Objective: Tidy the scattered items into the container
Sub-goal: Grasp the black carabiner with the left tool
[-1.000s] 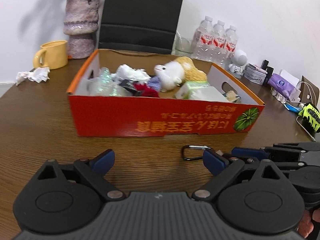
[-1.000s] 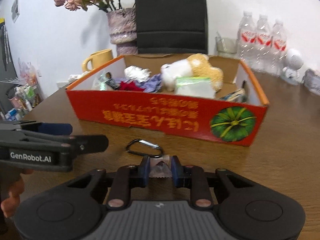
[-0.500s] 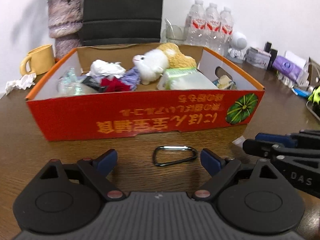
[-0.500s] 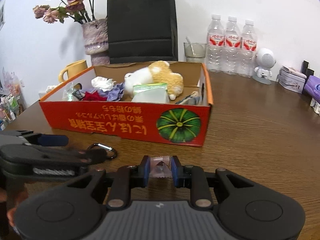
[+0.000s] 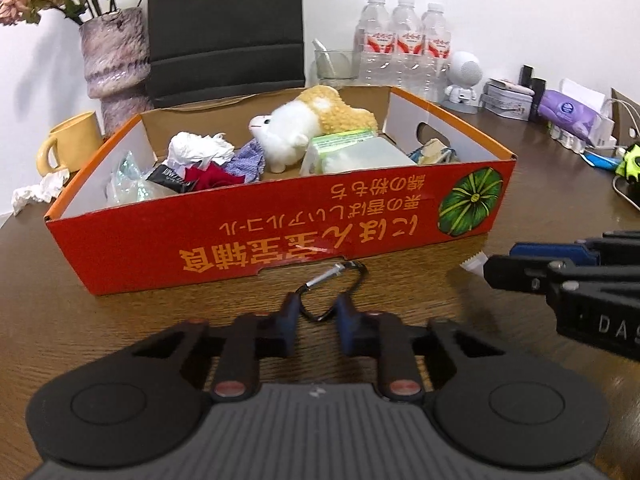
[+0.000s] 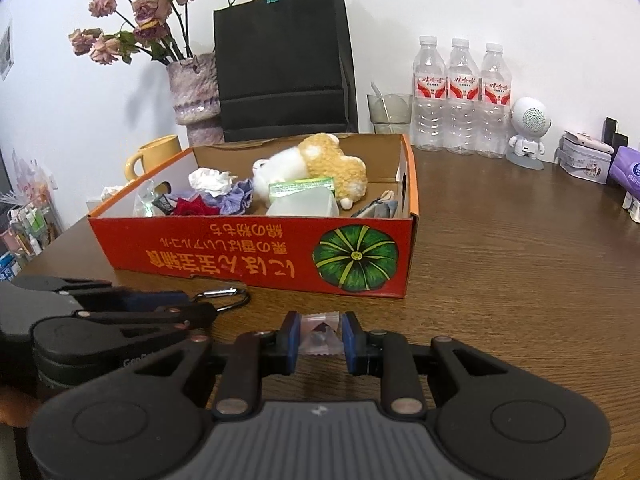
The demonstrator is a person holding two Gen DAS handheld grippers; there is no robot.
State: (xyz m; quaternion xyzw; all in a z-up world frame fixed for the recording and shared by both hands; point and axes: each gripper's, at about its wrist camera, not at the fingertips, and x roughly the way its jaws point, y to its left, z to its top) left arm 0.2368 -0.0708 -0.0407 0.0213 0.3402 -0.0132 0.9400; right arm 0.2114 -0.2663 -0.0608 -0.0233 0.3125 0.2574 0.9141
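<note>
Carabiner (image 5: 334, 294) seen on tabletop (image 5: 60, 320), just before red box (image 5: 280, 236) front wall; near end pinched between blue pads of left hand-held gripper (image 5: 318, 318), jaws nearly closed on it. Clear wrapped candy (image 6: 320, 334) clamped in right hand-held gripper (image 6: 319, 338), at 6 o'clock in right wrist view. Box at 12 o'clock, holding plush toy (image 5: 304, 128), crumpled tissue (image 5: 198, 148), green-topped packet (image 5: 348, 152). Beyond box: black bag (image 6: 284, 64), vase (image 6: 196, 96), yellow mug (image 5: 70, 144) at 10 o'clock, three bottles (image 6: 462, 96) at 1 o'clock.
</note>
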